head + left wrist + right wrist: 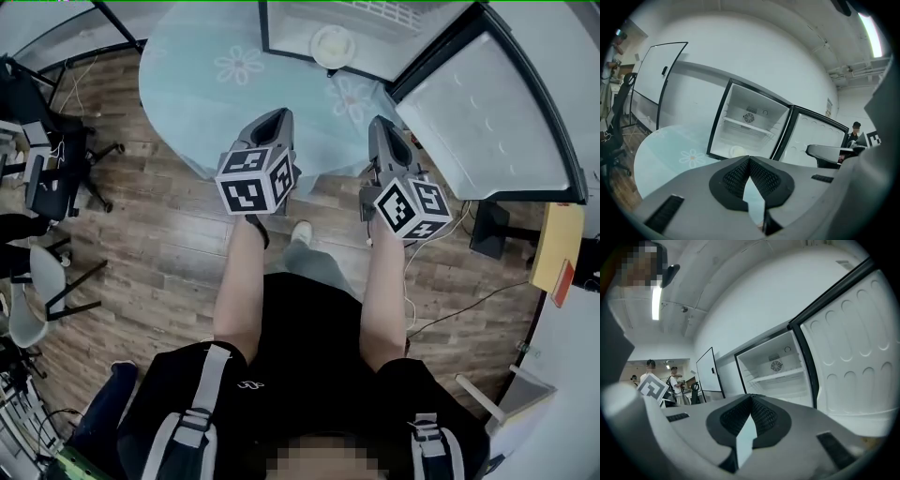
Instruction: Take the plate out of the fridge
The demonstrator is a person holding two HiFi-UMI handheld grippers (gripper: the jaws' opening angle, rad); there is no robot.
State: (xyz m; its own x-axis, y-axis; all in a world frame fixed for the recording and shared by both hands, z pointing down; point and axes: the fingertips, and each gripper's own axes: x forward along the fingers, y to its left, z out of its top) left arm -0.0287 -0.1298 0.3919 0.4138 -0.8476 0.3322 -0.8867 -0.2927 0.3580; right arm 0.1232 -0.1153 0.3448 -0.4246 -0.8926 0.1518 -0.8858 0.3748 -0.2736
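A small white plate (331,44) lies on the floor of the open fridge (281,37) and also shows low in the fridge as the plate (737,151) in the left gripper view. The fridge door (487,103) is swung out to the right. My left gripper (275,116) and right gripper (381,124) hang side by side over the near edge of the table, well short of the fridge. Both point toward it. The left gripper (749,159) is shut and holds nothing, as is the right gripper (751,397). My right gripper view hides the plate.
The fridge stands on a round table with a pale blue flowered cloth (216,84). Office chairs (56,159) stand at the left on the wood floor. Cables (469,300) and a cardboard box (558,248) lie at the right. A whiteboard (661,70) and people stand in the background.
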